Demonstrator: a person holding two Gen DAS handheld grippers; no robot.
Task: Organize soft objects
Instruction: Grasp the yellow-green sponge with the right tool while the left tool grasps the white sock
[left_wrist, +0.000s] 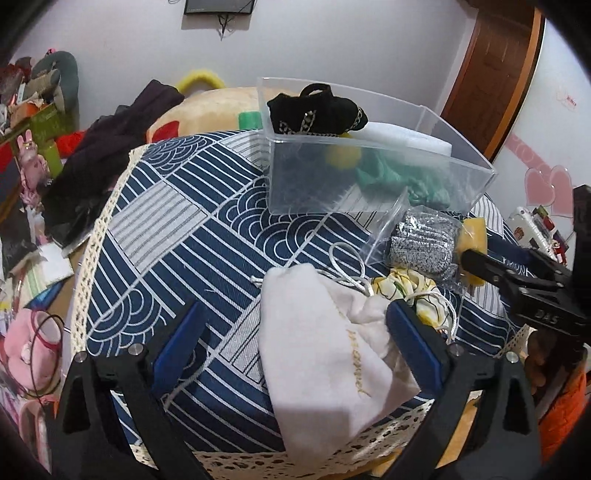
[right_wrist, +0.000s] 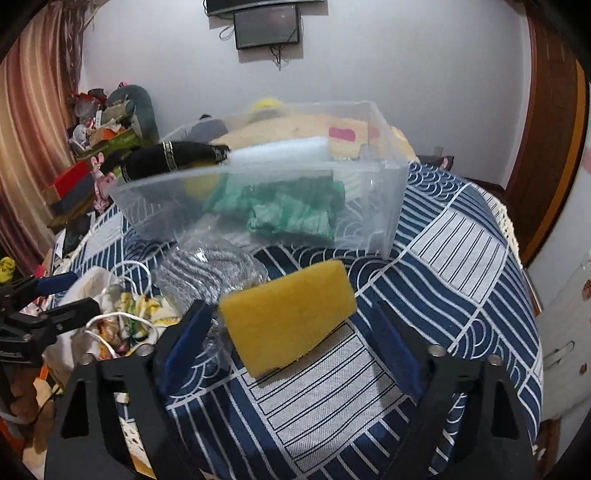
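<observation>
On the navy patterned tablecloth (left_wrist: 177, 236) lies a white drawstring pouch (left_wrist: 325, 339), between the blue pads of my left gripper (left_wrist: 295, 332). That gripper is open, its left pad well clear of the pouch. In the right wrist view a yellow sponge (right_wrist: 288, 317) sits between the pads of my right gripper (right_wrist: 293, 343), with gaps on both sides, so it is open. A clear plastic bin (left_wrist: 465, 184) (right_wrist: 147, 210) behind holds a black sock, green cloth, white foam and something yellow. Bagged silver scrubbers (left_wrist: 421, 243) (right_wrist: 207, 269) and a yellow-printed cloth (left_wrist: 406, 286) lie between pouch and sponge.
The table is round with a lace edge (left_wrist: 92, 266). Dark clothes (left_wrist: 110, 155) and a big beige cushion (left_wrist: 207, 107) lie behind it. Cluttered shelves with toys (left_wrist: 33, 122) stand to the left, a brown door (left_wrist: 491, 74) to the right. An orange sleeve (left_wrist: 561, 402) shows at lower right.
</observation>
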